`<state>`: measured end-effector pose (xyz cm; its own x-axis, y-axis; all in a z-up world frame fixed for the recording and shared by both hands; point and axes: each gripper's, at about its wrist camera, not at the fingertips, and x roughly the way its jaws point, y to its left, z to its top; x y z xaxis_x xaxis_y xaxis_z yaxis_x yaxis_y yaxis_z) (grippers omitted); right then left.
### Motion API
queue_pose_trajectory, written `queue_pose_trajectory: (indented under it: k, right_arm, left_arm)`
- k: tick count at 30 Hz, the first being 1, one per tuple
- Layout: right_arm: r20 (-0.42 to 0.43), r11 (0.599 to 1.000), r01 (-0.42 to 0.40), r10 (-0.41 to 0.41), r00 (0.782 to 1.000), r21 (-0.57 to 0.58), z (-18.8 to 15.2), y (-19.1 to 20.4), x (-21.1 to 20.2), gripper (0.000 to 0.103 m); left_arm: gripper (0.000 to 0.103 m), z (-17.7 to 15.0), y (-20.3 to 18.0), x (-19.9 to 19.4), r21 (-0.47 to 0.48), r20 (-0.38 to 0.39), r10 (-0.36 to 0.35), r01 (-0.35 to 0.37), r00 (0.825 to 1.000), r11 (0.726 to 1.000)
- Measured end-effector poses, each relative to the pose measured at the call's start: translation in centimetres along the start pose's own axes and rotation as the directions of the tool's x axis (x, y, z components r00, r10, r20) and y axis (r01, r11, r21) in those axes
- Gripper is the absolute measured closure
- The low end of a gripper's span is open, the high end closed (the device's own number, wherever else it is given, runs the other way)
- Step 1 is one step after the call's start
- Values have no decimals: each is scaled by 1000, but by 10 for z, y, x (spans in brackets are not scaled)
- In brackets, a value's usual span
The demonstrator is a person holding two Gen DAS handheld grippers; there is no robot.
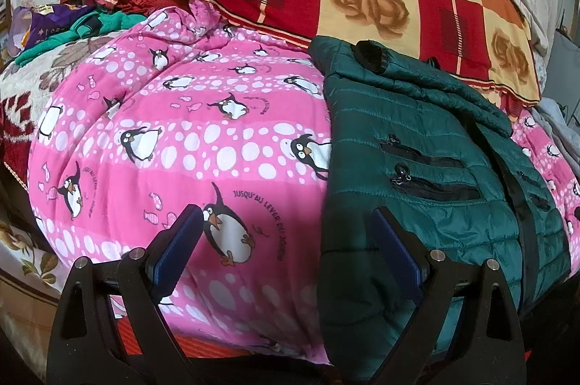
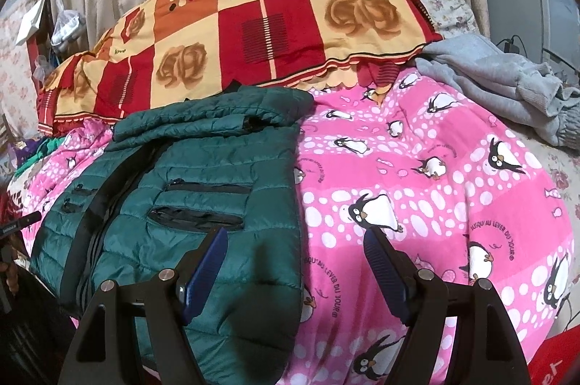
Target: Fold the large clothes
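Nearest the left camera, the left gripper (image 1: 286, 222) hangs with its jaws spread wide and nothing between them, straddling the left edge of the jacket (image 1: 417, 174). The right gripper (image 2: 295, 240) is likewise released and empty, its jaws set either side of the jacket's right edge.

The jacket, a green quilted puffer, lies front-up on the pink penguin quilt (image 1: 181, 149), its zip running up the middle and two zipped pockets (image 2: 199, 203) showing on the half nearer the right gripper. Both sleeves look already folded in across the chest near the collar, so the body reads as a tidy rectangle with the hem toward the cameras.

Beyond it lies a red and cream rose blanket (image 2: 272, 22), the collar end just touching its scalloped edge. A grey garment (image 2: 507, 87) is heaped on the quilt well to the right.

The likely trouble is the fabric: slick, puffy shell can slip out of a shallow pinch, so the hem may drop halfway through the fold. A deep bite at either edge could also catch the quilt beneath and drag it up with the jacket. The quilt mounds high and soft, so the folded sleeves may slide loose as the hem lifts.
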<state>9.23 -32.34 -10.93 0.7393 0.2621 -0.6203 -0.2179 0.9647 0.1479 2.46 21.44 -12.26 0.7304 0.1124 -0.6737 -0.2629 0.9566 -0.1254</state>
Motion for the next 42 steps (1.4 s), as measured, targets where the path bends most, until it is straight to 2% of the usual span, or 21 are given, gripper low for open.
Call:
queue_pose_trajectory:
  k: [21,23,26,29,35,38,42]
  right_arm:
    - [16,1000,-15,14,1000,10,-2,-3,2,28]
    - [24,1000,-19,18,1000,22,-2,-4,0,28]
    - [48,999,-32,30,998,41,-5,-7,-8,28]
    - [52,998,-45,42,998,48,-8,-9,-11,28]
    - [39,997,-70,69,997,39,-10,-6,-8,28]
    - [39,998,-69,68,997,15,-11,-2,-9,28]
    - [33,998,-63,62,998,12,-15,-6,-9,28]
  left_arm:
    - [9,0,6,1,3,-6,7,-7,1000,1000]
    - [9,0,5,0,-3,-2,-1,1,1000,1000]
    - [9,-2,8,-3,-24,3,-48,48,999,999]
    - [9,-6,6,0,-27,-25,-135,134,991,991]
    - [9,-15,-25,11,75,-114,-252,262,961,962]
    - [9,-24,-33,31,53,-235,-260,279,937,959]
    - [10,-27,-31,30,10,-240,-293,304,925,953]
